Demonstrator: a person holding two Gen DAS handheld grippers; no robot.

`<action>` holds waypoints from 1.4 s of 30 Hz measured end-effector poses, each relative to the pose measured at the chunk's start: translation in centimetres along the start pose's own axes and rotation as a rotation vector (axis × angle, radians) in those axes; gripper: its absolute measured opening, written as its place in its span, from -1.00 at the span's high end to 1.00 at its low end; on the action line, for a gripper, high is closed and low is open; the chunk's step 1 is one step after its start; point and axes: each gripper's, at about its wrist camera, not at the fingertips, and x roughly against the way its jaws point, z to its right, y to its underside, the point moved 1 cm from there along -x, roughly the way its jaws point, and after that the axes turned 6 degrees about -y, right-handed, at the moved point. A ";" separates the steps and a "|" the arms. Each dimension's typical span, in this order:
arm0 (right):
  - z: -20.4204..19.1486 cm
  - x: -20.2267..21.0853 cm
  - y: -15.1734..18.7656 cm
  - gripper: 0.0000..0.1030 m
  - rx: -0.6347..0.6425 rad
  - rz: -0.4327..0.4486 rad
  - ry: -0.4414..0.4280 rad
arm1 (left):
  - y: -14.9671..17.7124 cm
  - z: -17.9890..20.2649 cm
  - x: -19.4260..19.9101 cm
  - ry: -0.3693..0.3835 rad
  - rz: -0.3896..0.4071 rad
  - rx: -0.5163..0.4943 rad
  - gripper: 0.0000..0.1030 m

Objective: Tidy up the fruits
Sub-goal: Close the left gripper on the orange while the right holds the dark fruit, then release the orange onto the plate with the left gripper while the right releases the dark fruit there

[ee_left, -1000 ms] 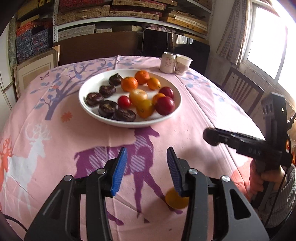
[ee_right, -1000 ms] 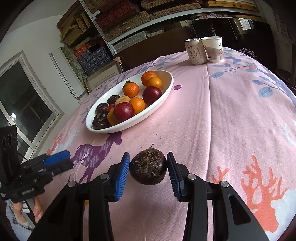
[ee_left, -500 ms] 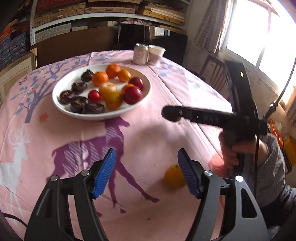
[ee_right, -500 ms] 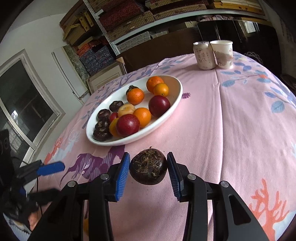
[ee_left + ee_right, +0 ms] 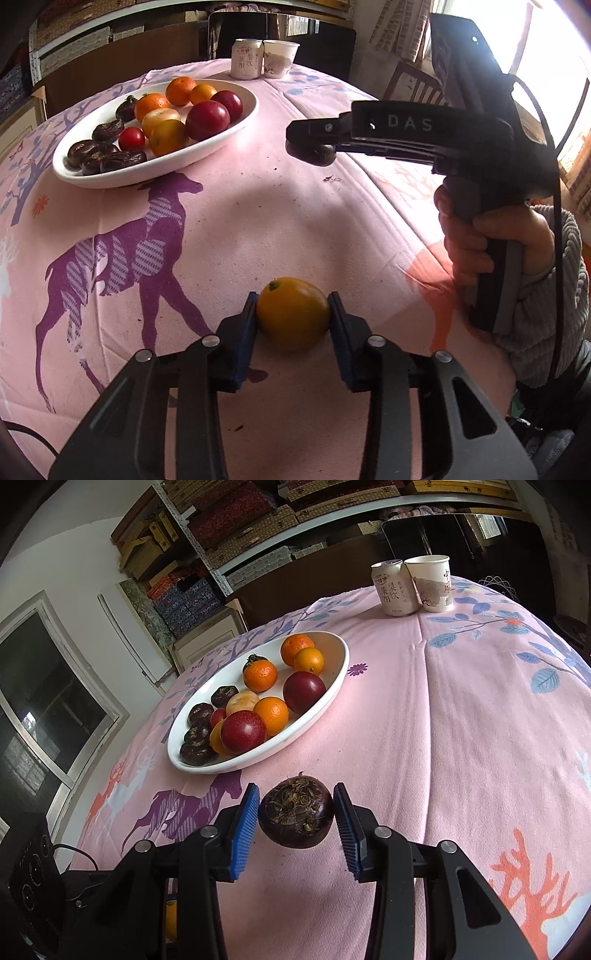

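Observation:
A yellow-orange citrus fruit [image 5: 293, 314] lies on the pink tablecloth. My left gripper [image 5: 292, 297] is closing on it, and both blue pads touch its sides. My right gripper [image 5: 296, 788] is shut on a dark brown round fruit [image 5: 295, 814] and holds it above the cloth, short of the plate. In the left wrist view the right gripper [image 5: 310, 138] hovers to the right of the white oval plate [image 5: 236, 125] with the dark fruit [image 5: 314, 155] under its tip. The plate [image 5: 321, 709] holds several oranges, red fruits and dark fruits.
A drink can [image 5: 246, 59] and a paper cup [image 5: 280, 59] stand at the table's far edge. A person's hand [image 5: 480, 236] in a grey sleeve grips the right gripper's handle. A wooden chair [image 5: 410, 81] stands by the window; shelves fill the back wall.
My left gripper moved down and to the right over the yellow-orange fruit, opened wide, then closed on it. The right gripper stayed almost still with the dark fruit.

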 end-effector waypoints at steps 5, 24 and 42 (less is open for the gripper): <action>-0.1 0.5 -0.1 0.19 0.003 0.028 0.002 | -1.7 -2.1 2.4 -0.051 0.085 0.049 0.29; -3.5 -8.4 -9.3 -0.16 0.059 0.078 0.000 | -13.0 -16.1 -1.6 -0.221 0.218 0.298 -0.53; -2.0 1.1 -0.2 -0.69 0.027 0.161 0.088 | -2.2 -14.5 2.9 -0.253 0.227 0.442 -0.91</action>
